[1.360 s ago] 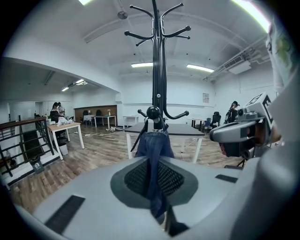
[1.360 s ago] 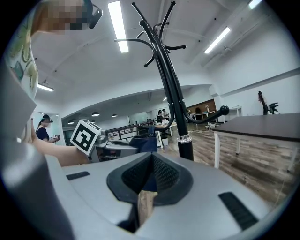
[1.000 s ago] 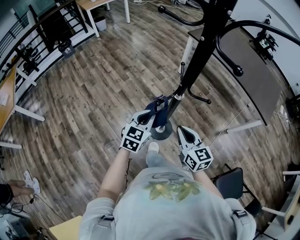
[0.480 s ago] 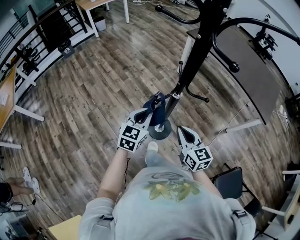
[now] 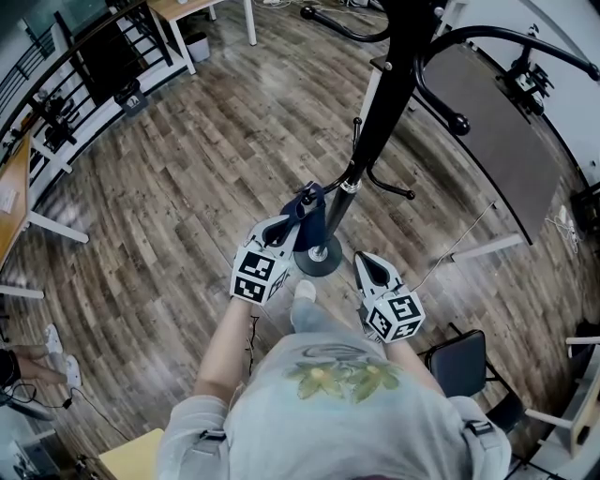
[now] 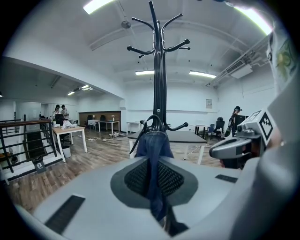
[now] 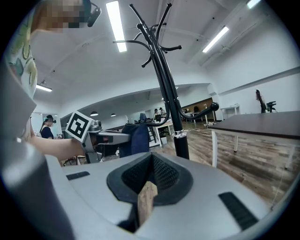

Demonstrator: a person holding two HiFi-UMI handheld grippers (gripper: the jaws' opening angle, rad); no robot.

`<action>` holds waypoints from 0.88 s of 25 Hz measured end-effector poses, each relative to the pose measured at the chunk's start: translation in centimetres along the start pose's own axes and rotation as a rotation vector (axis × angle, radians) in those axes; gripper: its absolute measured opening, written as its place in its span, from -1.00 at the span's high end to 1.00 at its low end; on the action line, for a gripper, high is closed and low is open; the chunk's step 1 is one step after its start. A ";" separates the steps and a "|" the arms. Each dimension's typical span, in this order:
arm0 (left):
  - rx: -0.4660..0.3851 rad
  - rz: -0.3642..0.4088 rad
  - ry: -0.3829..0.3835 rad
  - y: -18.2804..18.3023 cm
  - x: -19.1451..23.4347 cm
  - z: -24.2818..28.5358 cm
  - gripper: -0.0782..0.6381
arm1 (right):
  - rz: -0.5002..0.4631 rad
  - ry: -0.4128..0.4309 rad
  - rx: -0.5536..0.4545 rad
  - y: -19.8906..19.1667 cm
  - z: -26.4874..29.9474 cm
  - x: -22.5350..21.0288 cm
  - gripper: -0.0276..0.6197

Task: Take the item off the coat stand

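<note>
Left tongs [image 5: 292, 221]: my jaws clamped on the blue cloth [image 5: 310, 217], just beside the coat stand [image 5: 377, 117] pole.
Right tongs [image 5: 368, 266]: my jaws pressed together, near the stand.

Wood-plank floor [image 5: 187, 187] all over, brownish-grey boards. The black coat stand [image 5: 375, 122] is upright on it on a round base [image 5: 319, 258], with a white shoe [image 5: 305, 293] just beside the base. On the right there's a dark-topped surface [image 5: 497, 141] on white legs, and a black chair [image 5: 464, 361] lower right. Top left is a light wooden surface [image 5: 183, 7] with a small bin [image 5: 199, 45] by its leg, and a black railing [image 5: 84, 66] runs along the left.
</note>
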State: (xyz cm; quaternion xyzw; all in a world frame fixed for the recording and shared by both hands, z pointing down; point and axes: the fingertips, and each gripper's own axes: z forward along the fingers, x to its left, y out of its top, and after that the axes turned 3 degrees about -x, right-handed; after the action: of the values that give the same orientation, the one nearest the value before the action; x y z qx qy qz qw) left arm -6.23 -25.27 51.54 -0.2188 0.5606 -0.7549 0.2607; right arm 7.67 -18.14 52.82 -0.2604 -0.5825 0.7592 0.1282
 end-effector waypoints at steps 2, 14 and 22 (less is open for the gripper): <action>-0.001 0.005 0.001 0.1 0.0 -0.2 0.70 | 0.002 -0.003 0.002 -0.2 -0.2 0.0 0.90; -0.005 0.023 0.031 0.7 0.7 -1.1 0.70 | 0.011 -0.002 0.005 -0.6 -0.6 -0.2 0.90; -0.019 -0.023 0.029 0.7 0.5 -1.8 0.70 | 0.007 0.008 0.008 -0.5 -0.5 0.0 0.90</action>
State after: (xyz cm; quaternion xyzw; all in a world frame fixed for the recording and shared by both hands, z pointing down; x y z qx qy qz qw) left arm -7.58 -24.43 50.40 -0.2168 0.5690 -0.7556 0.2415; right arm 7.91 -17.60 53.25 -0.2648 -0.5780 0.7610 0.1289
